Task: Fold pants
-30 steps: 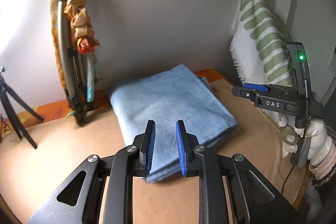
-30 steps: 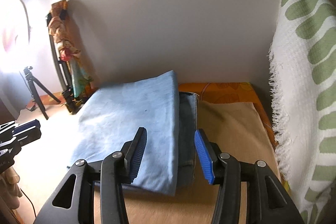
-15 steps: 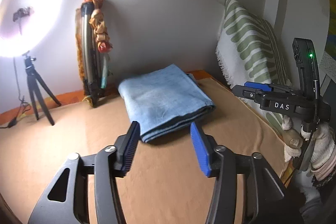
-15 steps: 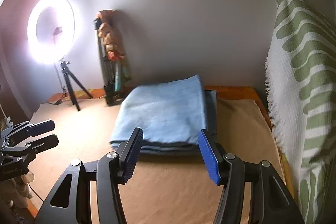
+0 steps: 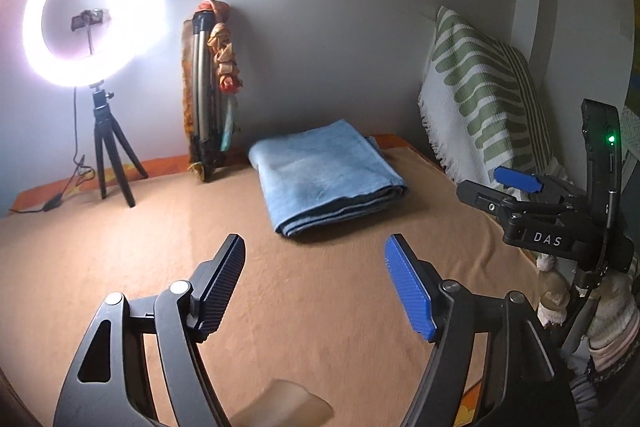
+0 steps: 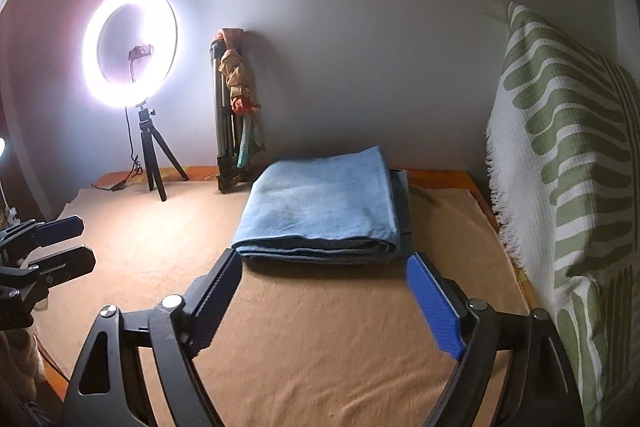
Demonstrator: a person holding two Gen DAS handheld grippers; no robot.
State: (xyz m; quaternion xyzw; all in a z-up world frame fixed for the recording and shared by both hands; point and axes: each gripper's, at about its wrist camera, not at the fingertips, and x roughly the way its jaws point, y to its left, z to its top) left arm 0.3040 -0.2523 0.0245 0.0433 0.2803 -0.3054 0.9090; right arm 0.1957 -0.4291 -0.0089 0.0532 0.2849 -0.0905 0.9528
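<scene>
Plain grey wall behind, and a tan fuzzy blanket [image 5: 320, 307] spread flat over an orange patterned sheet [image 6: 440, 175] that peeks out along the far edge. Sitting on the blanket toward 12 o'clock is the pair of light blue denim pants [image 6: 324, 203], folded into a thick rectangular stack with soft rounded fold edges facing the camera and a darker layer poking out on its right side.

Left gripper [image 5: 316, 283] has its ribbed blue pads spread wide, gripping nothing, well short of the pants. Right gripper [image 6: 324, 303] is the same deal, jaws wide apart and empty, tips just in front of the stack's near edge without touching it.

At 10 o'clock a glowing white ring light [image 6: 130, 47] stands on a small black tripod [image 6: 154, 163]. Next to it a folded metal tripod wrapped in orange patterned cloth [image 6: 234, 111] leans on the wall. A white woven throw with green stripe shapes and a fringed edge [image 6: 568, 163] hangs at 3 o'clock.
</scene>
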